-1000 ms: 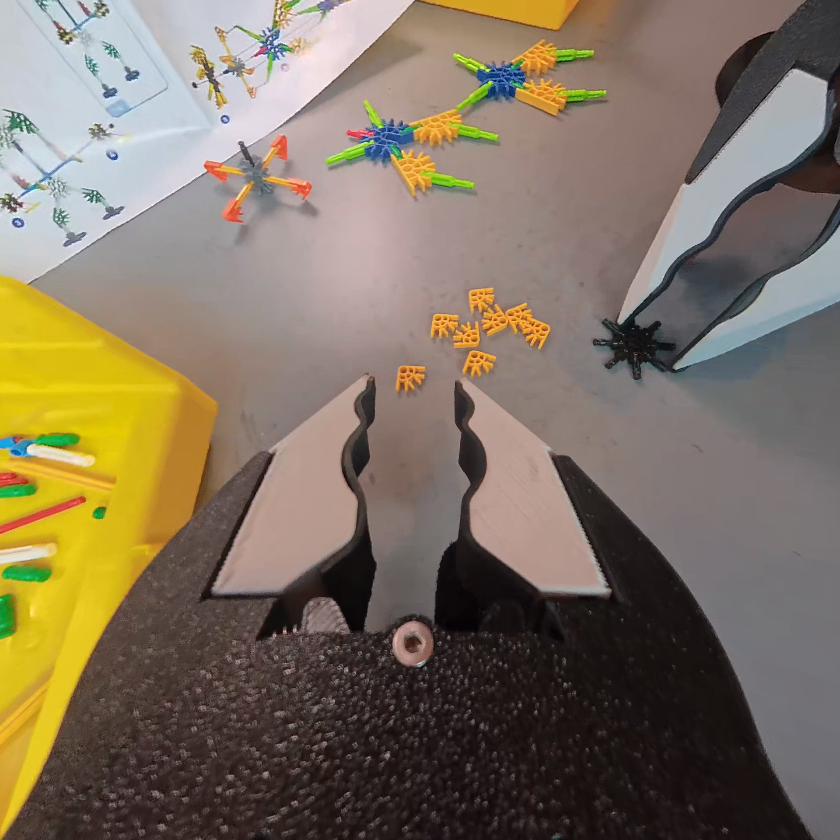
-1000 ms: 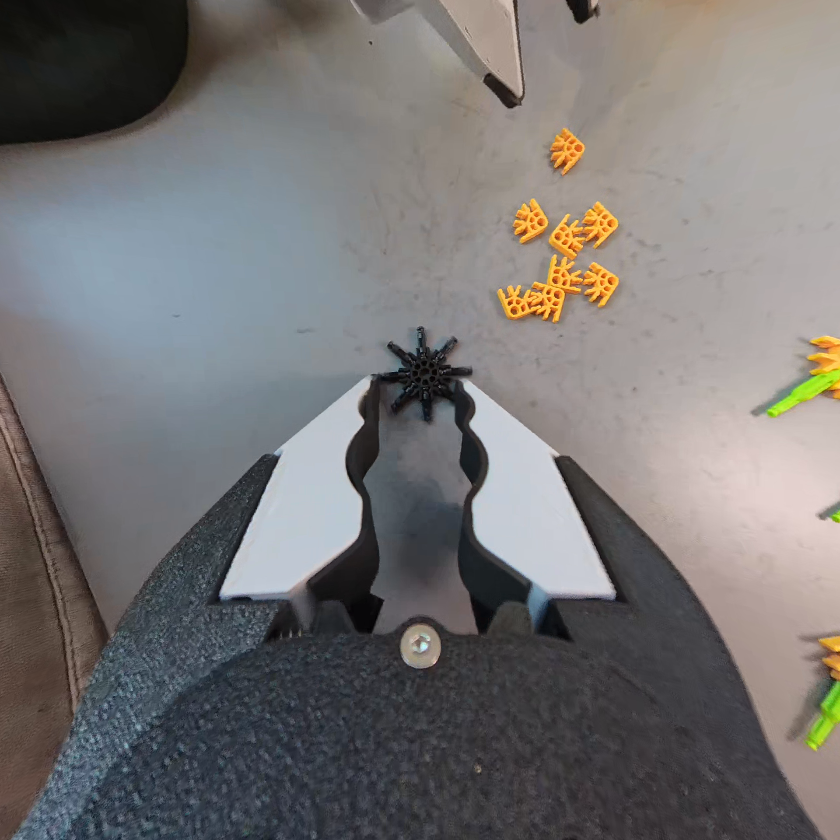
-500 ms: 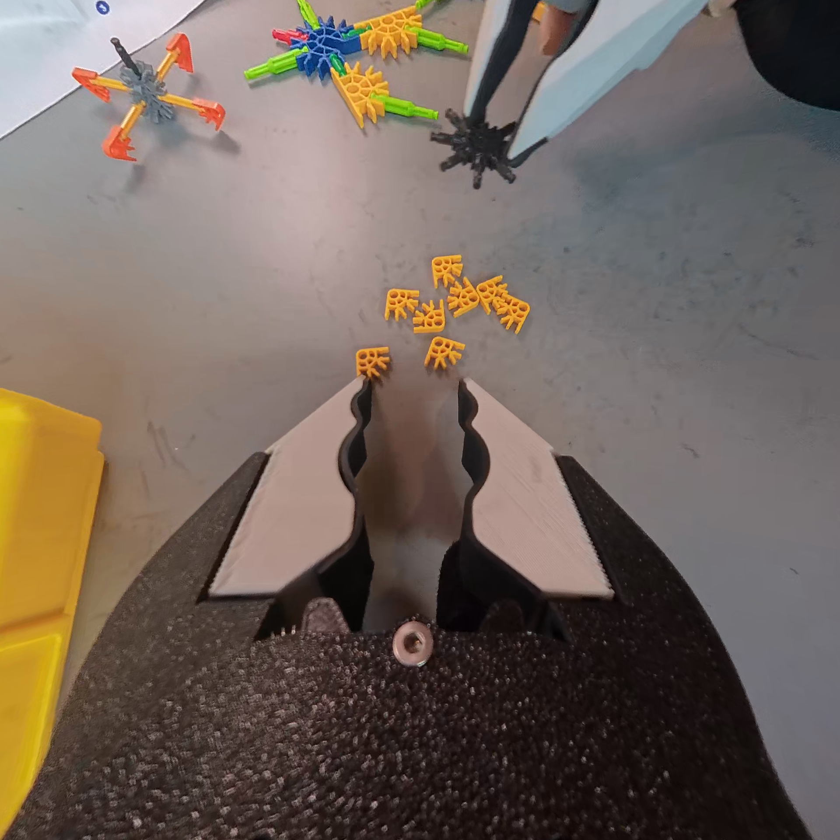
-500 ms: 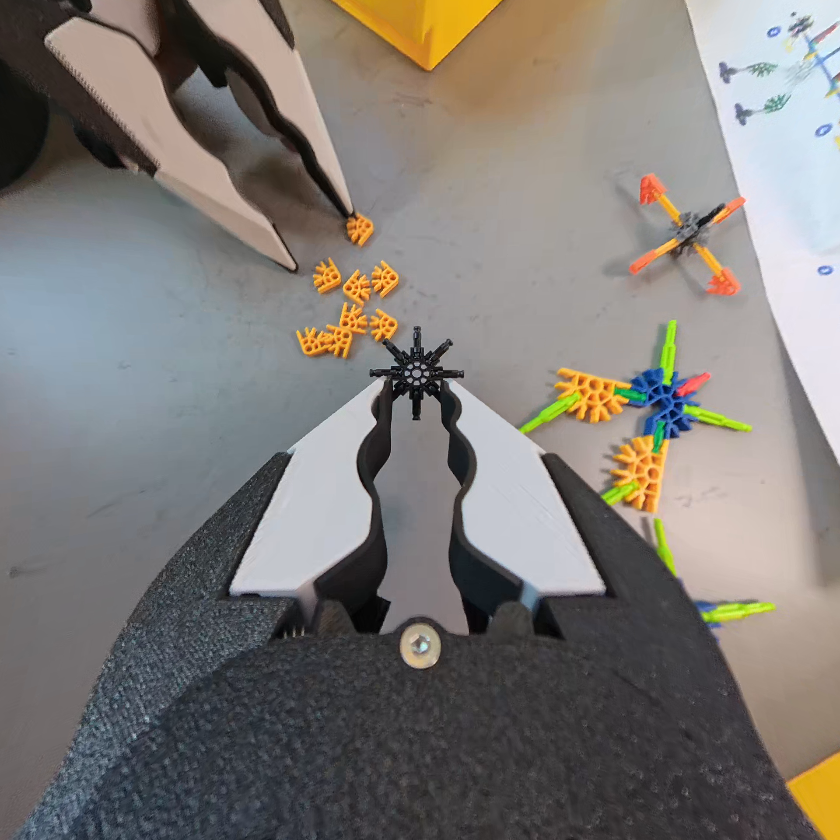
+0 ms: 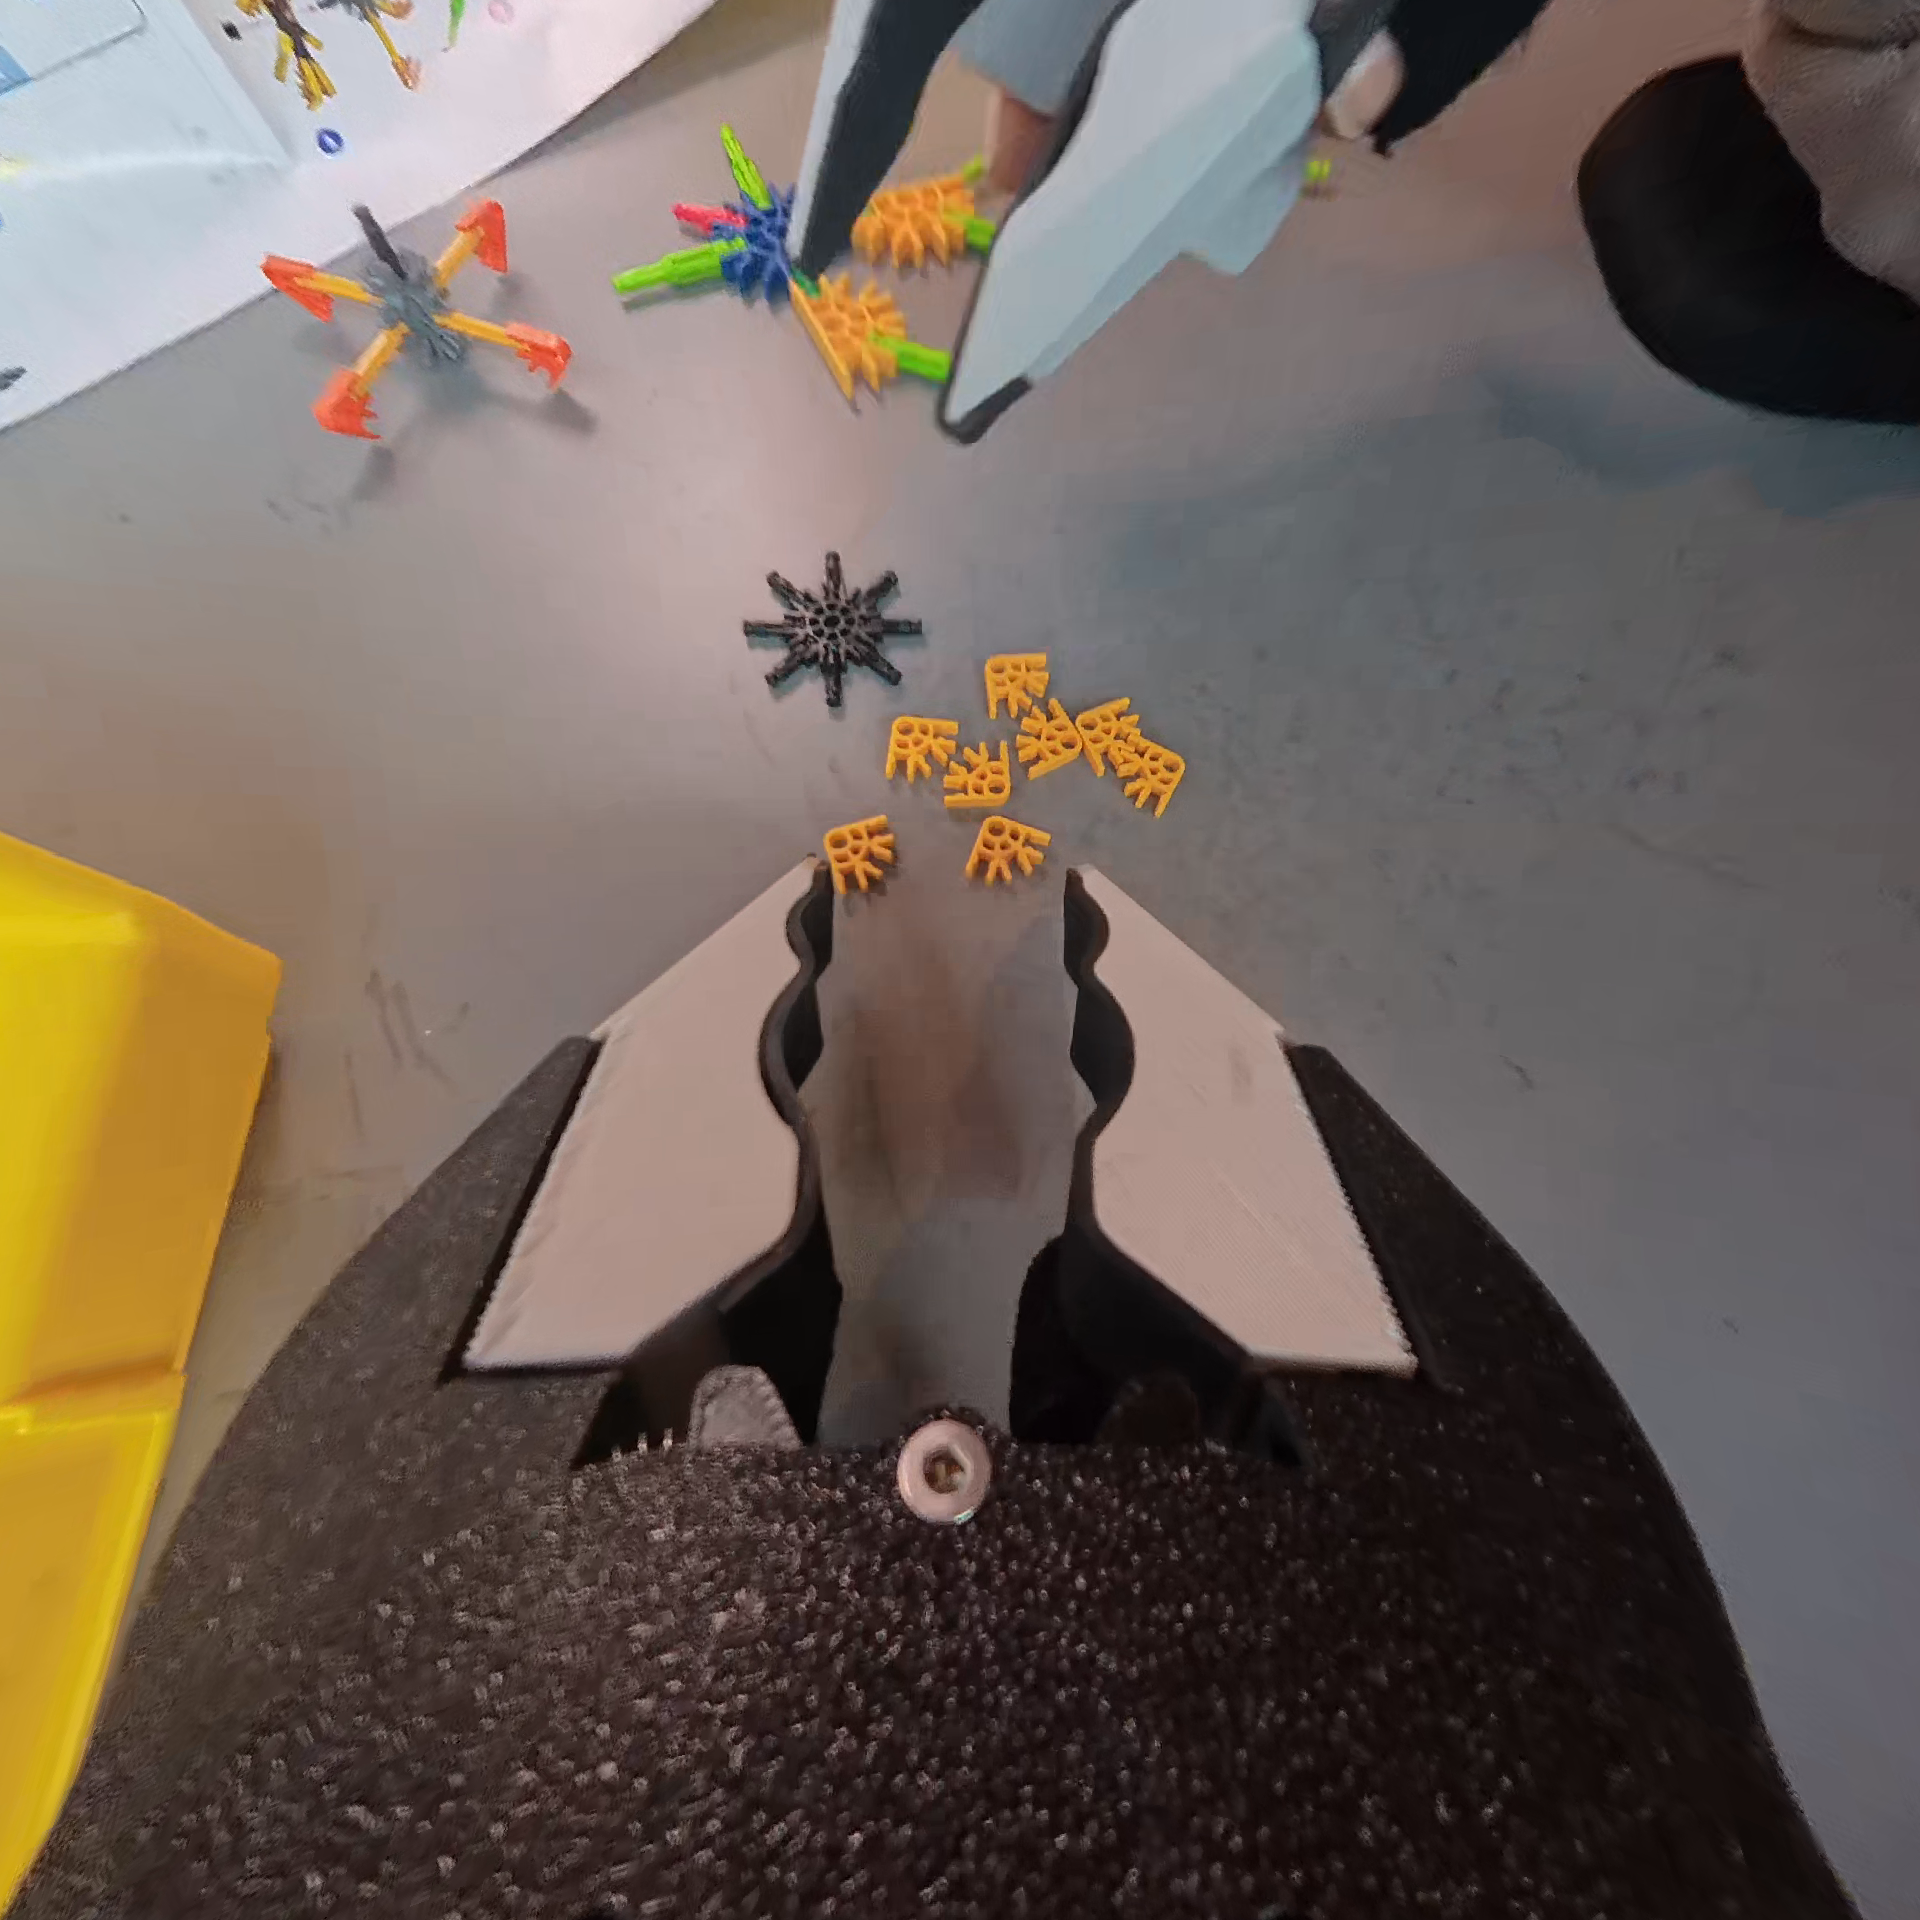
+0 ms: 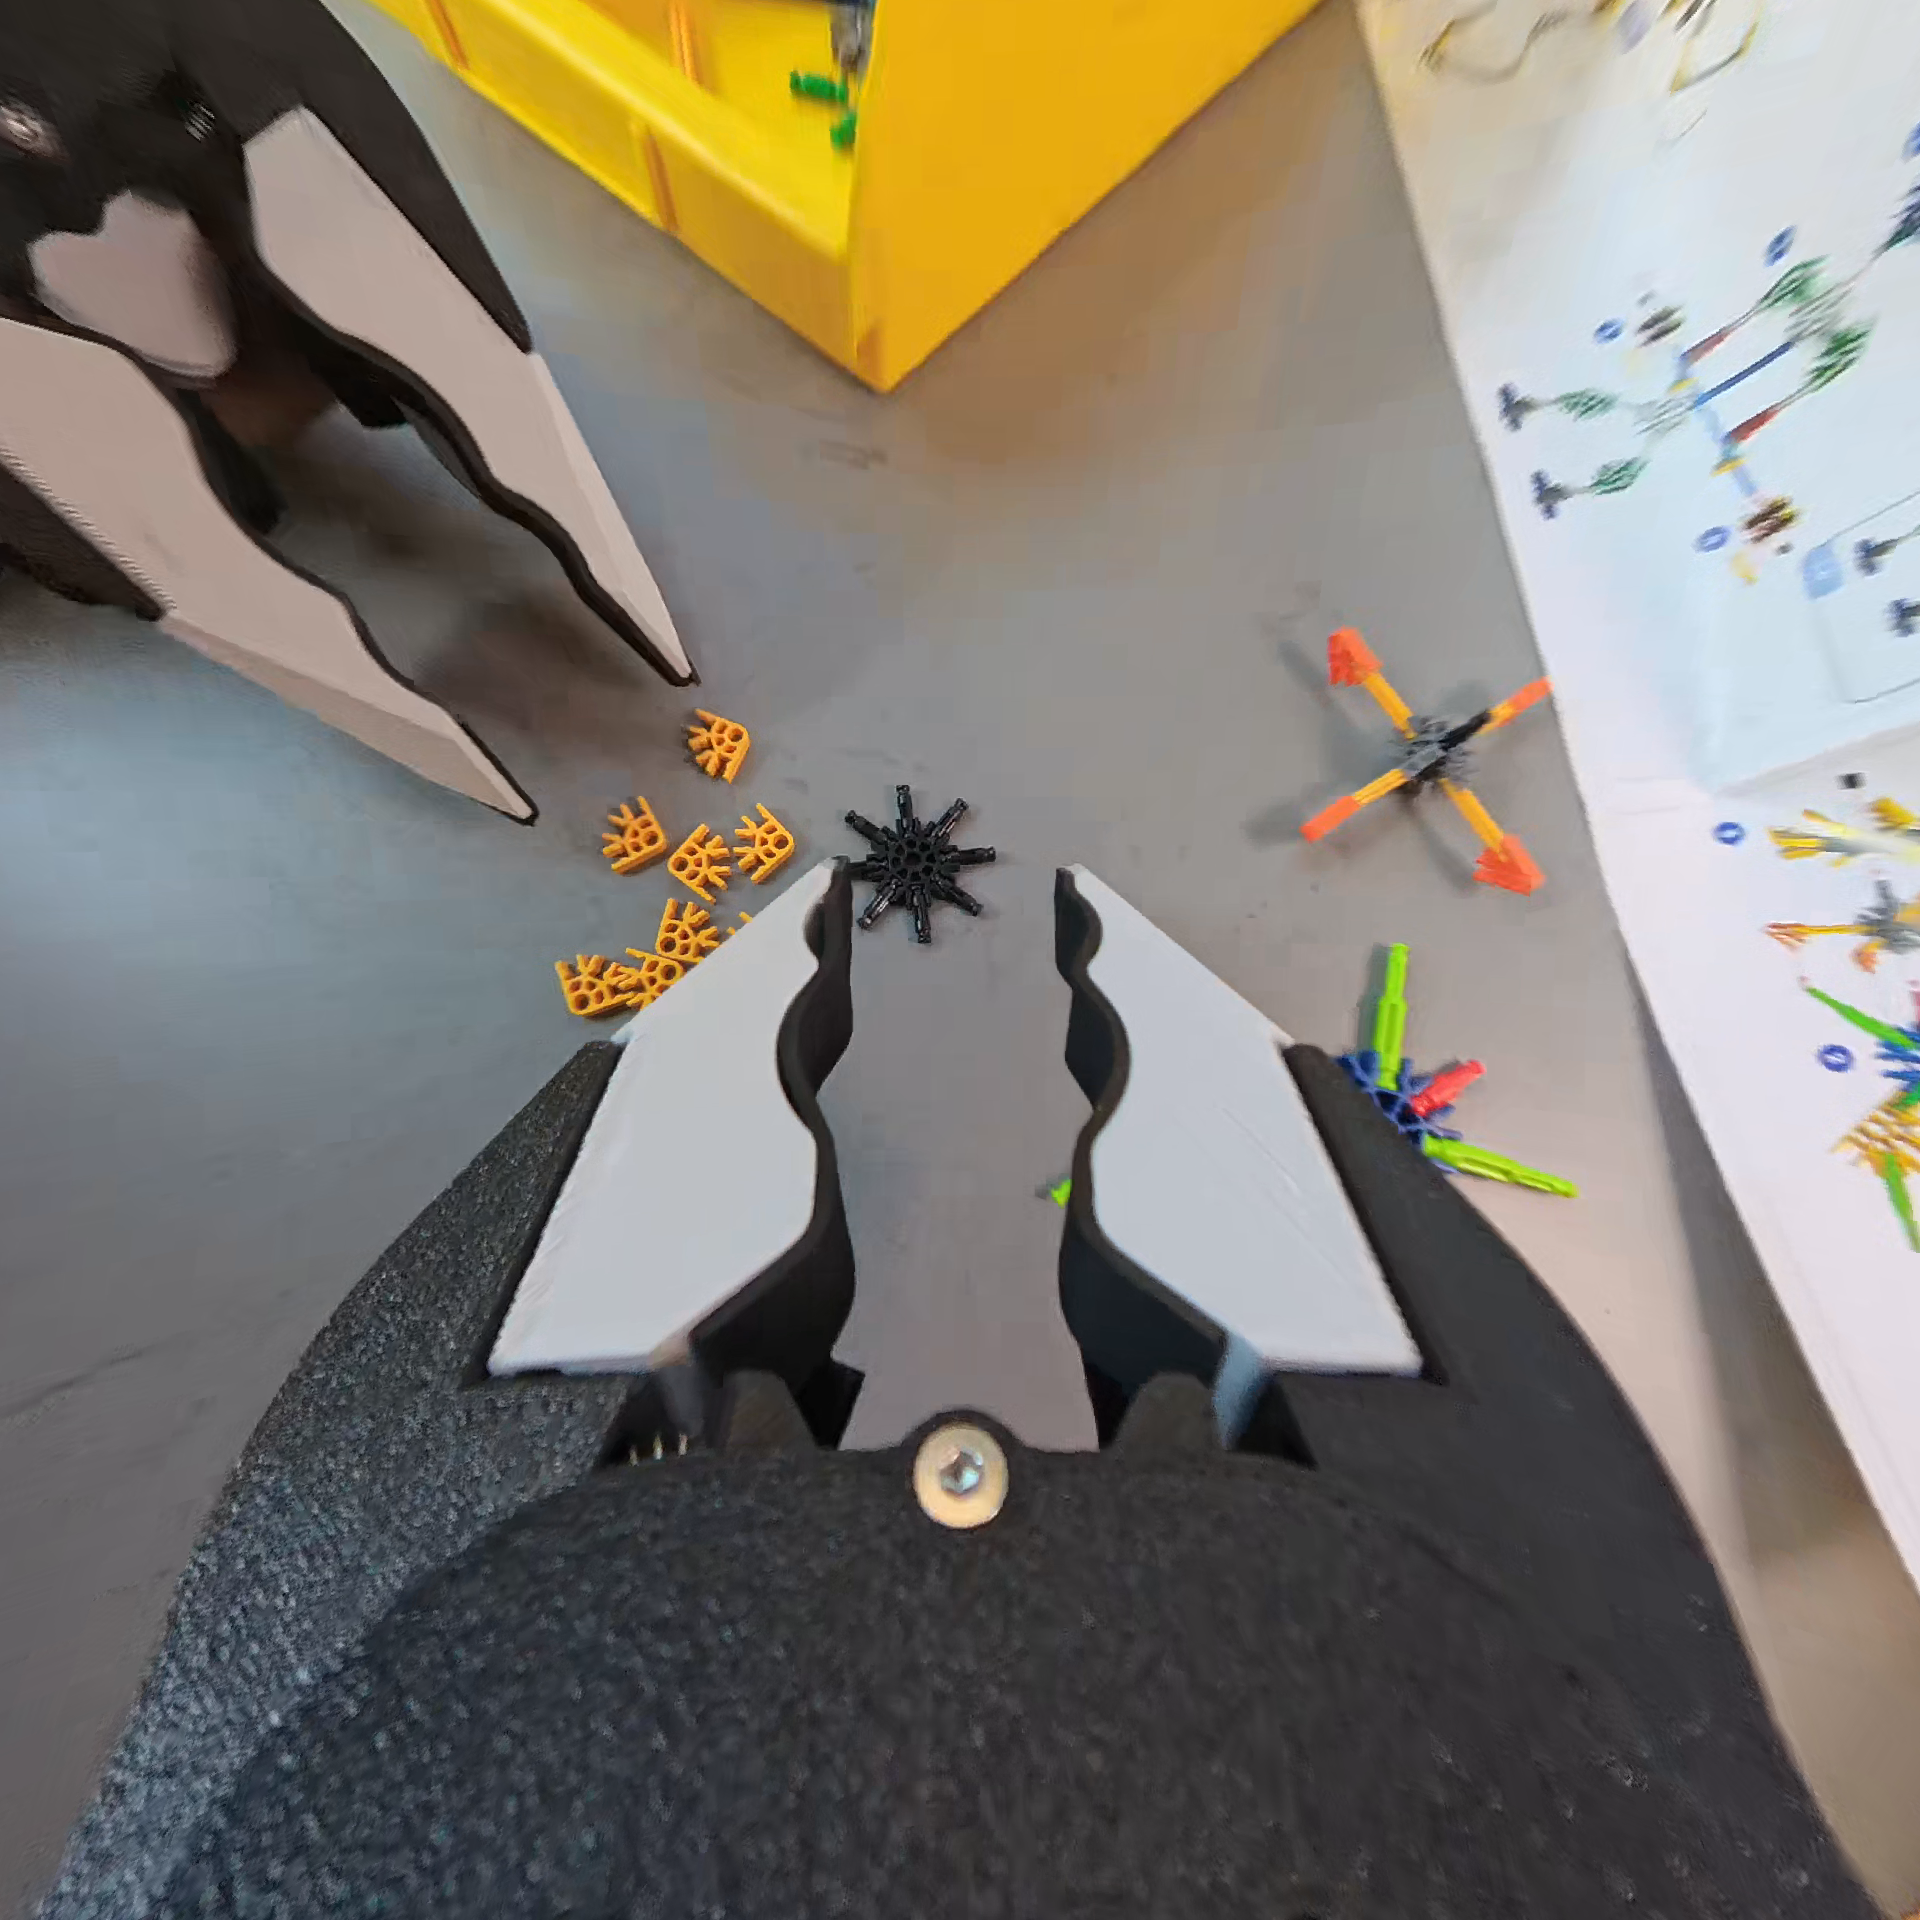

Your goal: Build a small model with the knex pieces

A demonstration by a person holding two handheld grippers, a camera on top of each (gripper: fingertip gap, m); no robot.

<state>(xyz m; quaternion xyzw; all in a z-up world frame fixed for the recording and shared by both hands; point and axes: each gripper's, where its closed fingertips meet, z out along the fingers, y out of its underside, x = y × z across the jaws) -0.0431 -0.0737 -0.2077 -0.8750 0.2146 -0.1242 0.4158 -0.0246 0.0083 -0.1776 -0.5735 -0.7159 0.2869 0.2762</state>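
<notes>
Right wrist view shows the right gripper point(image 6: 943, 883) with its jaws spread wide and empty above the grey tabletop point(image 6: 987, 561). A small black plastic snowflake-shaped connector point(image 6: 918, 861) lies flat on the tabletop just past the fingertips, close against the tip of the left-hand finger; whether it touches that tip cannot be told. Beside it is a loose cluster of small orange plastic fan-shaped connectors point(image 6: 681, 857), partly hidden behind that same finger.

The left gripper point(image 5: 943, 883) is also spread wide and holds nothing. Its fingertips flank the two nearest orange pieces of the cluster, one of which sits right at the tip of its left-hand finger. The black connector lies beyond the cluster, apart from both grippers.

Farther out lie a cross-shaped assembly of yellow rods with orange end pieces on a grey hub point(image 5: 416, 312) and a star-shaped assembly with a blue hub, green rods and orange fans point(image 5: 821, 270), the latter partly behind the right gripper. A yellow plastic bin point(image 6: 935, 177) holding small green parts stands well apart from the black connector. A white printed instruction sheet point(image 6: 1704, 436) with coloured build diagrams lies along one edge of the tabletop; it is blurred, and no brand or label can be made out.
</notes>
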